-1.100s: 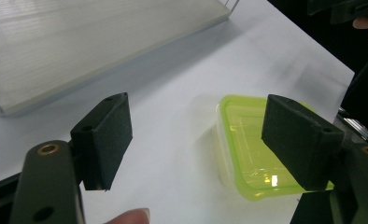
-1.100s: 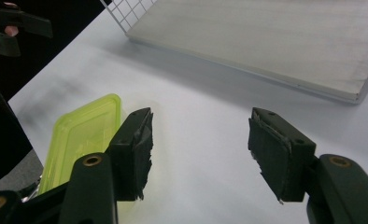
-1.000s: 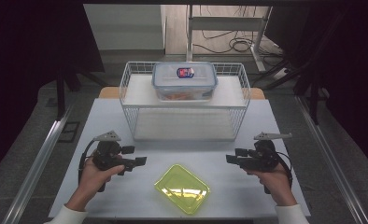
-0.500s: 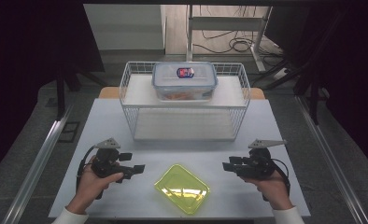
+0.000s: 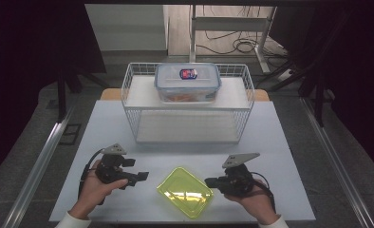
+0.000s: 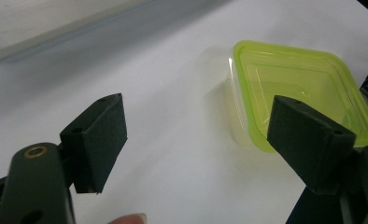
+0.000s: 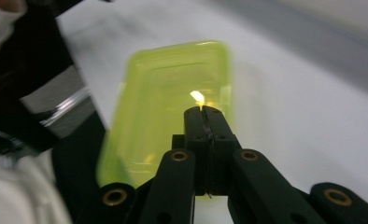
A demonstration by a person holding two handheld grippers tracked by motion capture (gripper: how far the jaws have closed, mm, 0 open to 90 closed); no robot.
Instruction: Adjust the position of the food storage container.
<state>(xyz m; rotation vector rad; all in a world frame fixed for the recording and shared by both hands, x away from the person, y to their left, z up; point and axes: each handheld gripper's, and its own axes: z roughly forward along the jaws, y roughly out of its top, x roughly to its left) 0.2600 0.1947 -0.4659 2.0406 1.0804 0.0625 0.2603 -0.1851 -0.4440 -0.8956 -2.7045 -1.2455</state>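
Observation:
A shallow yellow-green plastic container (image 5: 184, 191) lies on the white table (image 5: 280, 142) near its front edge, between my two grippers. My left gripper (image 5: 142, 176) stays a little to its left with jaws open, just opened a little wider, and nothing between the pads (image 6: 98, 140). In the left gripper view the container (image 6: 289, 79) lies ahead to the right. My right gripper (image 5: 209, 182) is at the container's right edge. Its jaws have just closed, and the fingertips (image 7: 203, 114) are pressed together over the container (image 7: 173, 93), with nothing seen between them.
A white wire basket (image 5: 187, 128) stands at the middle back of the table. On its upper shelf sits a clear food box with a blue-rimmed lid (image 5: 187, 83). Dark floor, chair legs and cables surround the table. The person's left hand and sleeve (image 7: 14, 186) show beyond the container.
My right gripper has slid left up to the green container and its jaws have gone from open to shut. My left gripper has barely shifted.

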